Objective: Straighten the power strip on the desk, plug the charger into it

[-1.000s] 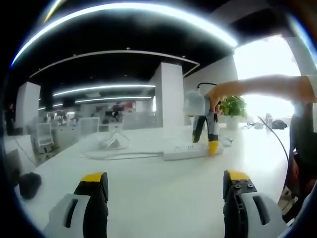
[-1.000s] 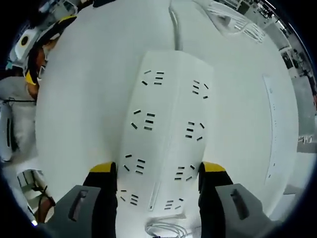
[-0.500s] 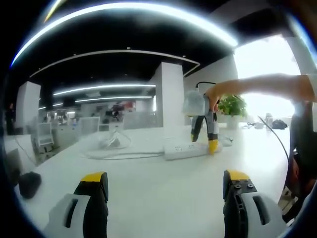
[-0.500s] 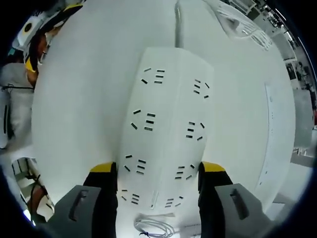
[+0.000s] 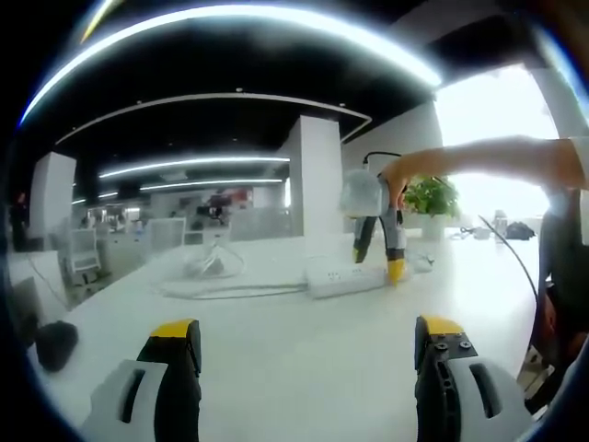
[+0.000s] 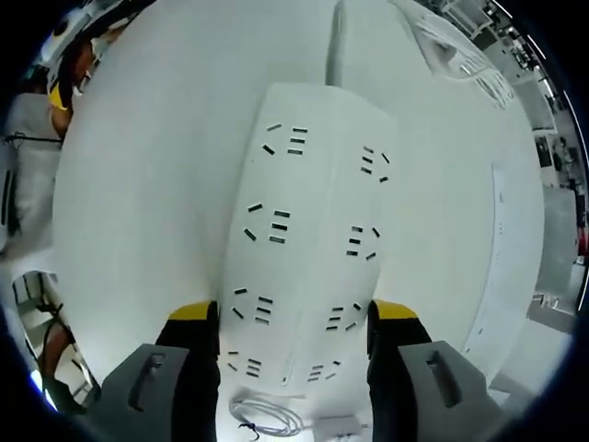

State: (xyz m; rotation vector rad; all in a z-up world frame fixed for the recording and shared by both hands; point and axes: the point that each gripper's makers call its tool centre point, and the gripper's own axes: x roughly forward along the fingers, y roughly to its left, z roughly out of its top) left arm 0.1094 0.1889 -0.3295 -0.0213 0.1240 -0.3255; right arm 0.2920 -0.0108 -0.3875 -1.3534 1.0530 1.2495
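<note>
No text, label, brand or number can be read in either view; the power strip (image 6: 304,239) at the centre of the right gripper view carries only socket slots; the far signs at centre left of the left gripper view are blurred.

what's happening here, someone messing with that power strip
A person holds a tool in each hand at a white desk. The right tool has its jaws on either side of one end of the white power strip, apparently gripping it to straighten it. In the left gripper view that tool stands over the strip, which lies flat on the desk with its cable trailing away. The left tool is open, holding nothing. Nothing is plugged in.
</note>
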